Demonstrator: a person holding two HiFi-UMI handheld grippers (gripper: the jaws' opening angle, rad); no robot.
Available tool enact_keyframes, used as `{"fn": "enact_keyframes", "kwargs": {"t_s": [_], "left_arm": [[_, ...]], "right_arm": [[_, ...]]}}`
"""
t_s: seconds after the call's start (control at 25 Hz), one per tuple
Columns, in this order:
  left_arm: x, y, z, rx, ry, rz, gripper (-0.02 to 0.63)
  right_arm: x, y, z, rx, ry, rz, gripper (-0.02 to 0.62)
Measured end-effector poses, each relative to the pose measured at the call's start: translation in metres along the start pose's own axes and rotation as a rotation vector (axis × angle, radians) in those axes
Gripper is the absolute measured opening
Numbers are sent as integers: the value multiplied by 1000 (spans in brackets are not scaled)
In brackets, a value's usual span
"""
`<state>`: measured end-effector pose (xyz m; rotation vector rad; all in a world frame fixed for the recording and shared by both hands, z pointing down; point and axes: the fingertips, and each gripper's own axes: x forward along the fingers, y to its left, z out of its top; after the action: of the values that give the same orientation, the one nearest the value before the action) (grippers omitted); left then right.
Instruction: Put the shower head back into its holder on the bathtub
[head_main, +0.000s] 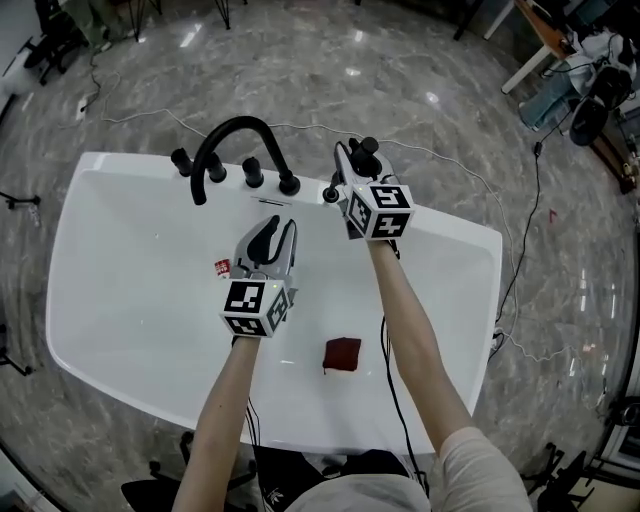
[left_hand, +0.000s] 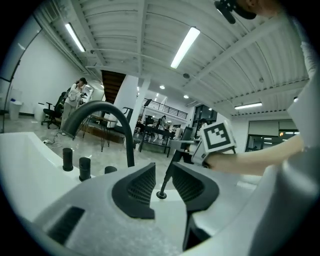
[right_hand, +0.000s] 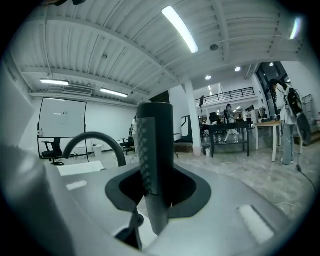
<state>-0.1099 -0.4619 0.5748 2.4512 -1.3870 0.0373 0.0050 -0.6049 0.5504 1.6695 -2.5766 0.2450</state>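
The right gripper has its jaws closed on the shower head, which stands upright between them just above the tub's far rim, right of the faucet. The upright hold looks deliberate: in the left gripper view a thin dark stem runs from the gripped head down to the holder, a small black ring on the rim, so the head is lined up over its socket but, as far as I can judge, not yet seated. The left gripper hovers over the basin with its jaws apart and nothing between them. It points at the holder, probably standing by to steady things rather than to grip. The head's handle is a dark grey cylinder, smooth except for a strip of fine diamond knurling down one side, which should give the pads a sure bite. The tub is glossy white and rounded, and the faucet is a matte black arch with stubby black knobs beside it. A small dark red thing lies on the tub floor near the person, well apart from the work — what it is I cannot tell.
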Motion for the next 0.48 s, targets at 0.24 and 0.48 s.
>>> {"fn": "enact_keyframes", "kwargs": {"t_s": [0.24, 0.48], "left_arm": [[-13, 11, -28, 39, 37, -42, 104], [-25, 36, -45, -31, 39, 21, 104]], "right_arm": [[30, -9, -70, 1, 134, -24, 103], [34, -7, -111, 10, 211, -41, 101]]}}
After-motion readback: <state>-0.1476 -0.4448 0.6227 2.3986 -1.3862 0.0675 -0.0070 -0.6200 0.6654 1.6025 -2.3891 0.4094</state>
